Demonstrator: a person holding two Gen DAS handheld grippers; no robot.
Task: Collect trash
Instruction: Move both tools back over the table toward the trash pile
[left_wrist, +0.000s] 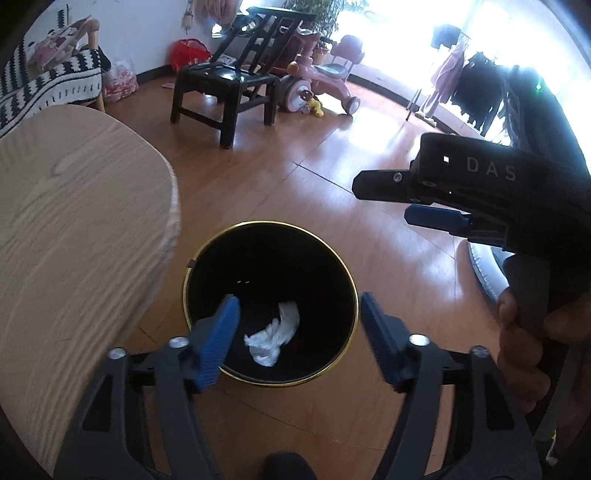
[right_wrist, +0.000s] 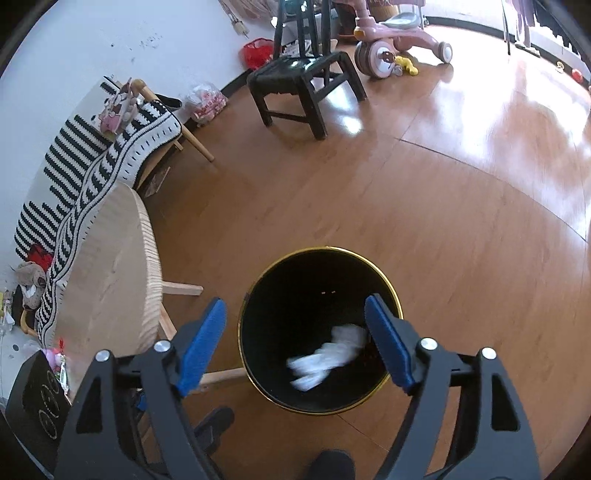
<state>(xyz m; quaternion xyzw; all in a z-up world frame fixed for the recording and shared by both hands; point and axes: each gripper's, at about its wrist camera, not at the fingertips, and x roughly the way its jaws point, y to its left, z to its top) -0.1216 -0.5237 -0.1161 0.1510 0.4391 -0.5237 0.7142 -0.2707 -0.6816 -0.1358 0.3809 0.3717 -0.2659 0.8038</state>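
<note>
both grippers, left gripper (left_wrist: 299, 328) and right gripper (right_wrist: 295, 336), gape wide, empty, over the bin (left_wrist: 236, 227); blurred tissue (right_wrist: 325, 360) at six o'clock inside.

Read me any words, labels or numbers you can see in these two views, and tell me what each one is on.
"DAS": pale letters on the black body of the right gripper, seen from the left wrist.
White round markings on the black box at the lower left of the right wrist view: too blurred to read.
Red print on the plastic bag by the wall: too small to read.
</note>
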